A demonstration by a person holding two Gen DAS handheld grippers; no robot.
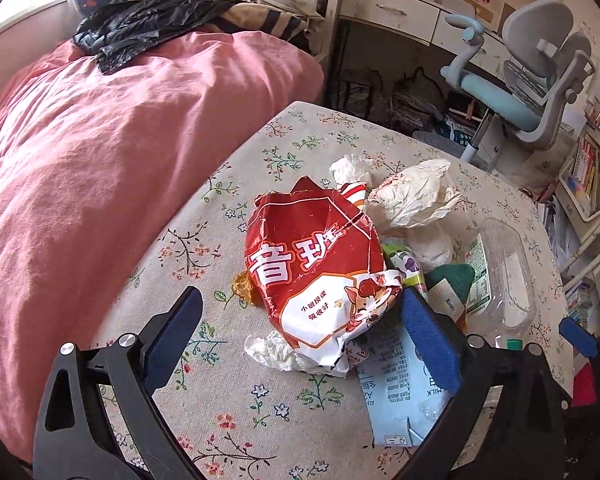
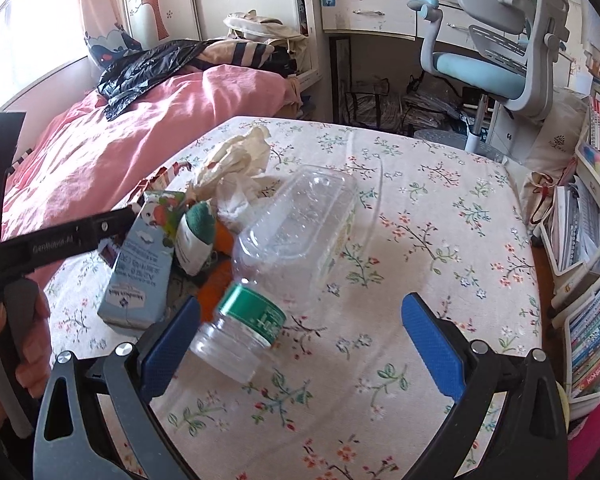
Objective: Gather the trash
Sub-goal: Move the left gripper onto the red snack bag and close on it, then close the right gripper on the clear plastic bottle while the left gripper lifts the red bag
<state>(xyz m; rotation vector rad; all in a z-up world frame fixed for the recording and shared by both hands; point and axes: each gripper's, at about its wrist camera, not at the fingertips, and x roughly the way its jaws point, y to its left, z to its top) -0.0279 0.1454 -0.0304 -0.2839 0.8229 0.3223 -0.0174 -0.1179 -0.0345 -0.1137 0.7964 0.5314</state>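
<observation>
A pile of trash lies on the floral tablecloth point(image 1: 228, 412). In the left wrist view my left gripper point(image 1: 304, 336) stands open around the near end of a crumpled red and white snack bag point(image 1: 316, 268). Behind the bag are crumpled white papers point(image 1: 412, 196), a blue milk carton point(image 1: 400, 384) and a clear plastic clamshell point(image 1: 500, 272). In the right wrist view my right gripper point(image 2: 300, 340) is open above the cloth, with a clear plastic bottle point(image 2: 240, 332) with a green label lying just inside its left finger. The clamshell point(image 2: 300, 220), milk carton point(image 2: 140, 268) and crumpled paper point(image 2: 236, 156) lie beyond.
A bed with a pink duvet point(image 1: 100, 160) borders the table on the left, and a black plastic bag point(image 1: 140, 28) lies on it. A grey and blue desk chair point(image 2: 500, 56) and a white desk stand behind. Bookshelves point(image 2: 596, 280) line the right side. A hand holds the left gripper's handle point(image 2: 16, 320).
</observation>
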